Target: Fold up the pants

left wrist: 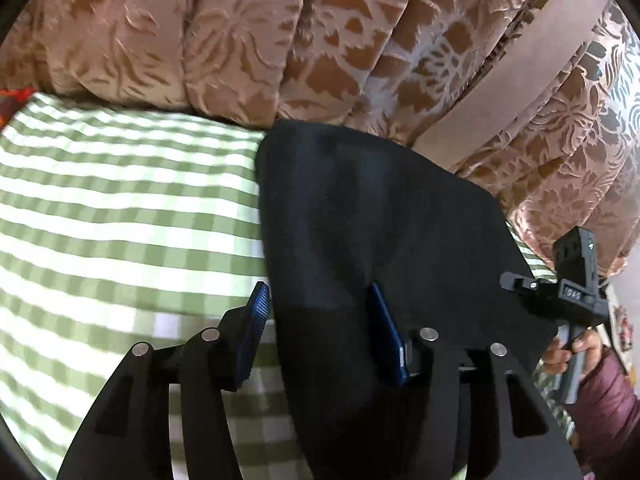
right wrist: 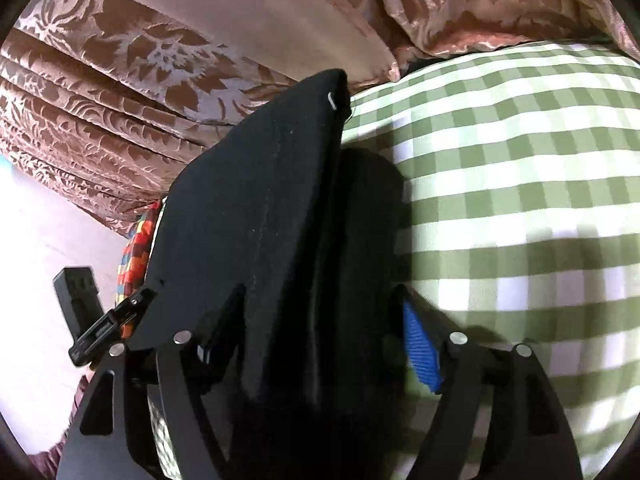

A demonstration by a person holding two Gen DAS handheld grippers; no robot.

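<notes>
The black pants (left wrist: 372, 216) lie folded into a thick bundle on the green checked sheet (left wrist: 120, 208), at the bed's far edge, touching the patterned brown curtain (left wrist: 240, 40). The left gripper (left wrist: 320, 320) stands about half open, its jaws straddling the bundle's near edge with no pad seen pressing. The right gripper (right wrist: 320, 320) stands wide, cloth between its jaws but loose from them. Risk: the layers may slump or spring apart once released, or an edge may catch on a blue pad (right wrist: 420, 344) as the grippers pull away.
</notes>
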